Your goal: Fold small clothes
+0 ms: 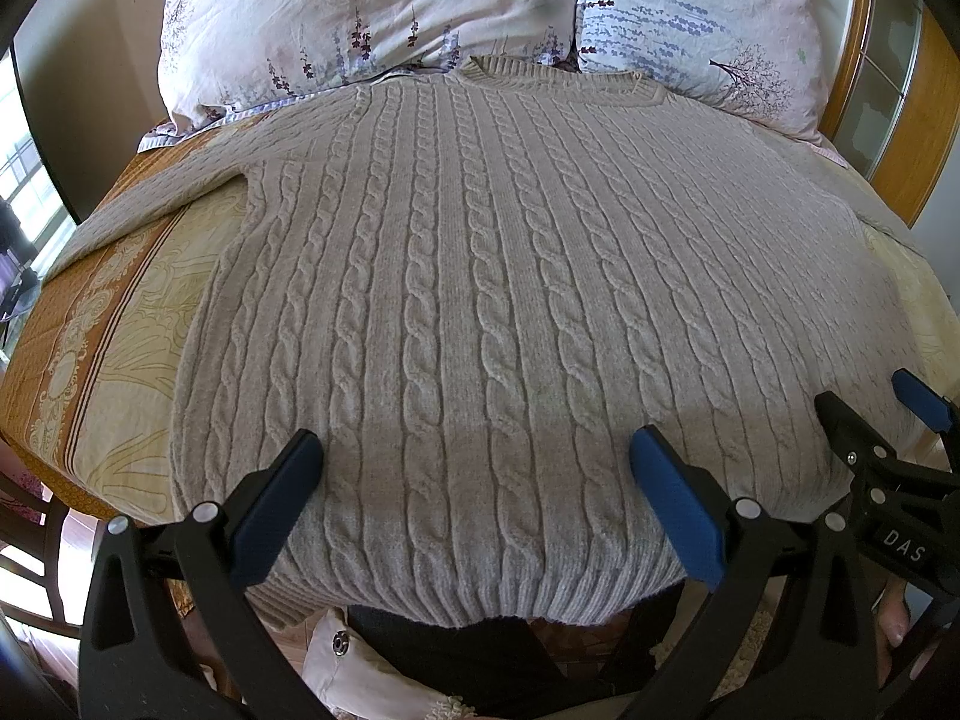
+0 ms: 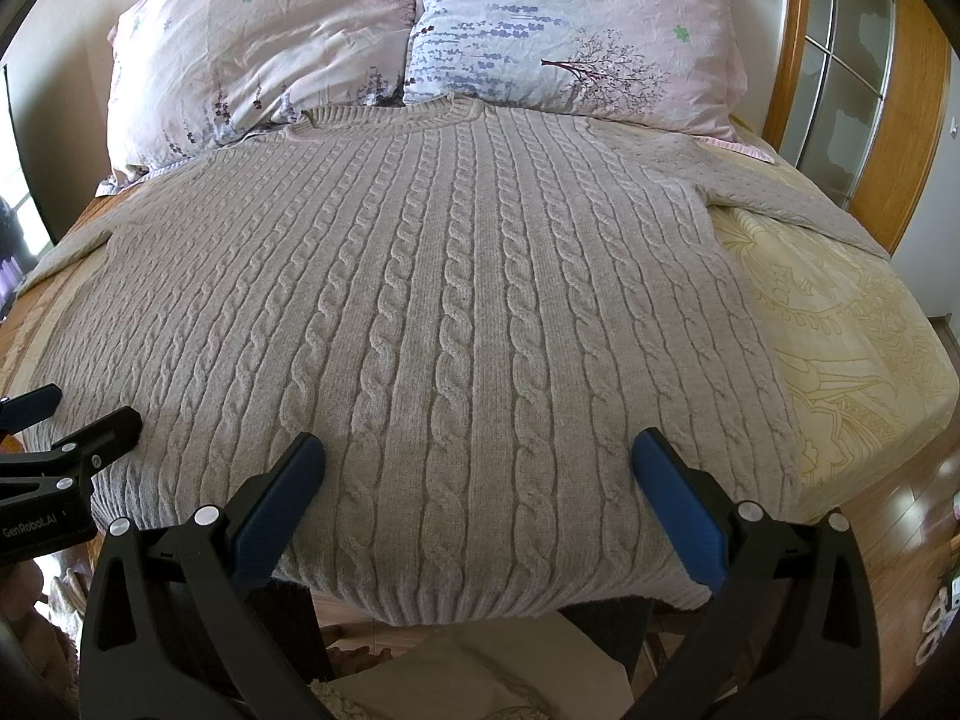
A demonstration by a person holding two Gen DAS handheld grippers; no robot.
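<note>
A beige cable-knit sweater [image 1: 480,300] lies spread flat, front up, over most of the bed [image 2: 852,348], its neck up by the two flowered pillows [image 2: 420,30] at the head end and its ribbed hem [image 2: 480,594] hanging just over the near edge where the person stands. One sleeve [image 1: 150,210] runs out toward the left edge, the other sleeve [image 2: 798,192] toward the right edge by the wooden headboard [image 2: 900,168]. Both tools hover side by side over the hem end: the left gripper [image 1: 477,480] has its blue pads spread wide with nothing between them, and the right gripper [image 2: 480,480] is spread just as wide and also empty. Nothing looks folded yet, so I'd say the job is at its very start and the step in hand is taking hold for the first fold. To do it well, I'd bring each tool down on its own side of the hem, close to the corners, and pinch both layers of knit together so the back doesn't lag behind. Thick wool like this will likely slump, so lift only enough to clear the bed and carry both sides evenly. The sleeves may want tucking inward first, or they'll stick out of the finished stack
</note>
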